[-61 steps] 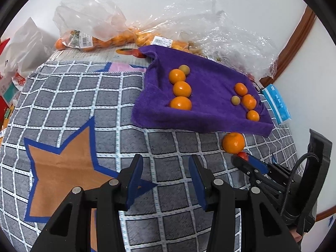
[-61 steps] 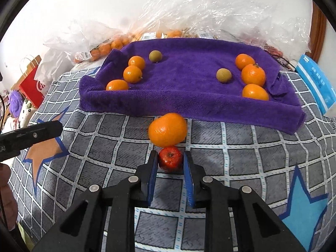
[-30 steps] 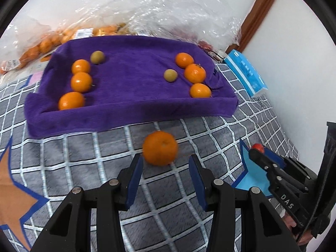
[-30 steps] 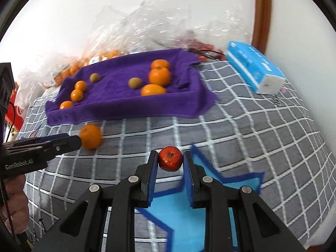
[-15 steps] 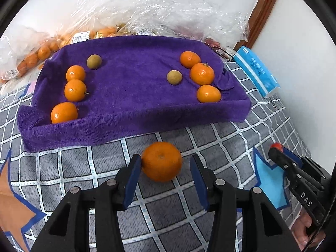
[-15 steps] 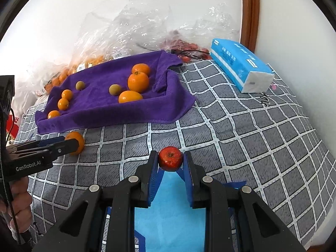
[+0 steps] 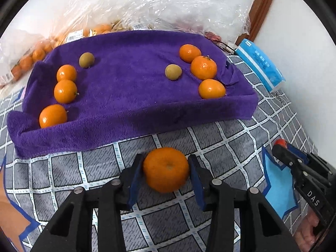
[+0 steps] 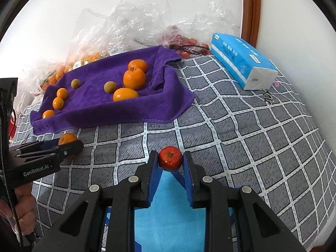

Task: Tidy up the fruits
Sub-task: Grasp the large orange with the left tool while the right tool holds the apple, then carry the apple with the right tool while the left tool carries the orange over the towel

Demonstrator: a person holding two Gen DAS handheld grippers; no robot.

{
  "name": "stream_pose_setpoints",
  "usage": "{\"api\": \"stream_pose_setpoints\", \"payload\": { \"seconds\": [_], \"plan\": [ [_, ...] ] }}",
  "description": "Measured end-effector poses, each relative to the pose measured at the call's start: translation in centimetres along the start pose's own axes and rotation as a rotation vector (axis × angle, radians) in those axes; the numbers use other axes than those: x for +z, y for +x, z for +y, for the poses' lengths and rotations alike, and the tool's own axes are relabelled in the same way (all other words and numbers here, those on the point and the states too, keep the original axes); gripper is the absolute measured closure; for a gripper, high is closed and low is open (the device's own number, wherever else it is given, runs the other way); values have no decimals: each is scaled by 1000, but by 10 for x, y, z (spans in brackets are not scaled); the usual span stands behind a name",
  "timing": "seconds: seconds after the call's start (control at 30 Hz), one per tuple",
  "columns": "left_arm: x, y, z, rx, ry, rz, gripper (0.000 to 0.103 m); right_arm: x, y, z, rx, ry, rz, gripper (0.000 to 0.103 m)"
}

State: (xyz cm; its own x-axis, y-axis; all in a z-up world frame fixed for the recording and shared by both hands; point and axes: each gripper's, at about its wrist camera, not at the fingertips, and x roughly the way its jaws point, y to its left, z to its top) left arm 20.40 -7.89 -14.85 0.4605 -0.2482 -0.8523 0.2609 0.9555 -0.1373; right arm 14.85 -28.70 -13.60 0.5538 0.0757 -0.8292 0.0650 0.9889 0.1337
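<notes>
A purple towel (image 7: 130,96) holds two groups of oranges with a small greenish fruit beside each: three oranges at its left (image 7: 65,91) and three at its right (image 7: 203,67). My left gripper (image 7: 166,168) has its blue pads touching both sides of a large orange (image 7: 166,169) that rests on the checked cloth in front of the towel. My right gripper (image 8: 170,159) is shut on a small red fruit (image 8: 170,158) and holds it above the cloth, right of the left gripper (image 8: 63,145). The towel also shows in the right wrist view (image 8: 100,105).
Clear plastic bags (image 7: 147,6) with more oranges lie behind the towel against the wall. A blue tissue pack (image 8: 241,63) lies at the far right near a wooden door frame (image 8: 251,10). The checked cloth (image 8: 252,136) drops off at the right.
My left gripper swung towards the large orange and closed in until its pads touch both sides. My right gripper carried the red fruit away to the right, over the blue star.
</notes>
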Motion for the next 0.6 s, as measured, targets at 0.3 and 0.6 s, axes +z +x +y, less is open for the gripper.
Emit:
{"api": "stream_pose_setpoints", "payload": {
  "seconds": [0.3, 0.6],
  "plan": [
    [-1, -5, 6, -20, -26, 12, 64, 1, -1, 8, 8, -13, -5, 79],
    [-6, -29, 14, -5, -47, -20, 64, 5, -21, 19, 23, -29, -47, 79]
  ]
}}
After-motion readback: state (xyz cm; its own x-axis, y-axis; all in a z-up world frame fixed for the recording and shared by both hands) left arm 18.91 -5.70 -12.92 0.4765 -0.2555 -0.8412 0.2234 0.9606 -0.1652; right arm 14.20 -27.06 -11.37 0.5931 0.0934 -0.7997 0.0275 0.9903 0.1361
